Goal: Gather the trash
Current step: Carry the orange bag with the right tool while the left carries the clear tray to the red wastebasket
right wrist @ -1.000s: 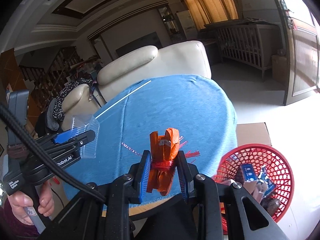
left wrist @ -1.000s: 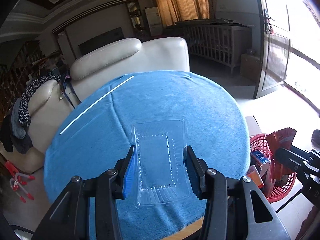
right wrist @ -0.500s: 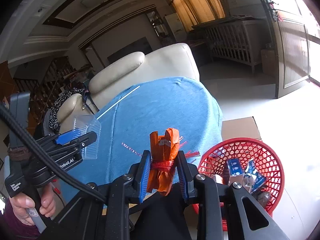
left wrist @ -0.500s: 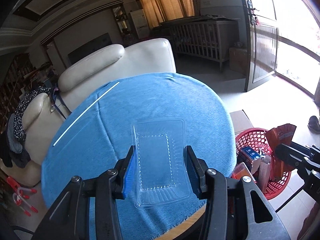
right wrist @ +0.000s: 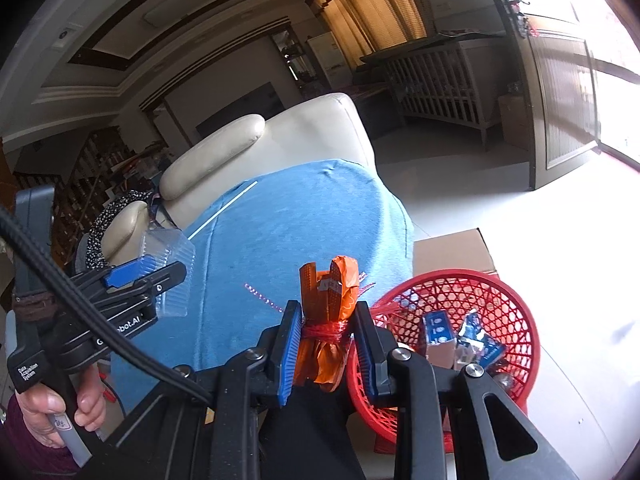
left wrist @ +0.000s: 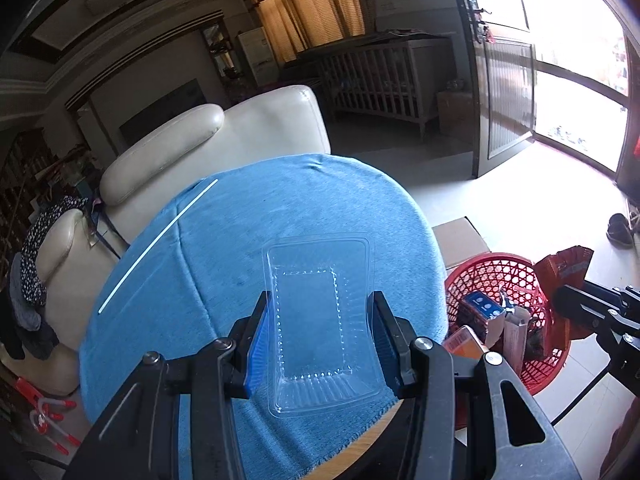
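Observation:
My left gripper (left wrist: 318,314) is shut on a clear plastic tray (left wrist: 320,320), held above the near edge of the round table with its blue cloth (left wrist: 256,240). In the right wrist view the same tray (right wrist: 168,252) sticks out of the left gripper (right wrist: 156,268) at the left. My right gripper (right wrist: 326,320) is shut on a crumpled orange wrapper (right wrist: 330,308) tied with red string, just left of the red mesh basket (right wrist: 516,312) on the floor. The basket (left wrist: 500,272) holds several boxes and packets.
A cream leather armchair (left wrist: 224,136) stands behind the table. A cardboard box (right wrist: 452,252) lies flat on the floor beside the basket. A wooden crib (left wrist: 384,76) and a bright doorway (left wrist: 572,92) are at the back right. A hand (right wrist: 60,404) grips the left handle.
Both grippers have shifted to the right with their loads. The red basket has come further into both views and now sits close to the right gripper.

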Action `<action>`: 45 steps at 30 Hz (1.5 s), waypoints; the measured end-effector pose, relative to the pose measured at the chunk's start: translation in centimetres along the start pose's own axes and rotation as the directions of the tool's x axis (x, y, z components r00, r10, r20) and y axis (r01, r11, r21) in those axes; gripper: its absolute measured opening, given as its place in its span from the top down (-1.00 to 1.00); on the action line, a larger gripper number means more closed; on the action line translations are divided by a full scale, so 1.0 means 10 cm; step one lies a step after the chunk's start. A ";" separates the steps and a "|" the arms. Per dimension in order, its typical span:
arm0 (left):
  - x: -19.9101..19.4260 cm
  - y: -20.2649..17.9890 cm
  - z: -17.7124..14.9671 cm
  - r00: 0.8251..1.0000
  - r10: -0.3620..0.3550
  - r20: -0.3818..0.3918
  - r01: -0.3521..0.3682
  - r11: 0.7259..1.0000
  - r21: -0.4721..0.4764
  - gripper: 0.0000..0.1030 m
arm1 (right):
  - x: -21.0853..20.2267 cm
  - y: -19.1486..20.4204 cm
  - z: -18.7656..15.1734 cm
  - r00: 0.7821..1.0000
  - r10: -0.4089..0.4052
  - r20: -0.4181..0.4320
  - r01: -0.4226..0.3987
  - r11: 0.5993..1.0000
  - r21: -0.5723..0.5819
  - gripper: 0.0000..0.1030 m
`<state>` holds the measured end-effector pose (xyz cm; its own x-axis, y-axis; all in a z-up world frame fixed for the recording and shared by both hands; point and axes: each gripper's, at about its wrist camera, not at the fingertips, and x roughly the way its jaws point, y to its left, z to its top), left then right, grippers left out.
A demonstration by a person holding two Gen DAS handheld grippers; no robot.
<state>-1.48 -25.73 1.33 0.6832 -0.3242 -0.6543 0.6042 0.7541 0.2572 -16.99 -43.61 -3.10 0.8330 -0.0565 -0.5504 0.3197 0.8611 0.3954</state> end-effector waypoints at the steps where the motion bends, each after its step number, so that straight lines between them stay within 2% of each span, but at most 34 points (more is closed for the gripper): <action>1: -0.01 -0.03 0.01 1.000 -0.002 0.003 0.002 1.000 0.007 0.05 | -0.01 -0.02 0.00 1.000 -0.004 0.002 0.004 1.000 0.004 0.45; 29: -0.04 -0.57 0.19 0.996 -0.085 0.041 0.079 0.988 0.130 0.05 | -0.27 -0.31 0.03 0.997 -0.055 0.056 0.051 0.996 0.071 0.45; 45: -0.01 -0.82 0.24 0.986 -0.164 0.008 0.160 0.972 0.170 0.04 | -0.37 -0.47 0.04 0.995 -0.074 0.067 0.065 0.991 0.115 0.45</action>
<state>-5.49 -33.25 0.96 0.5781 -0.4485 -0.6817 0.7668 0.5843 0.2658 -21.42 -47.65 -2.60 0.8357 -0.1535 -0.5273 0.4233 0.7918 0.4403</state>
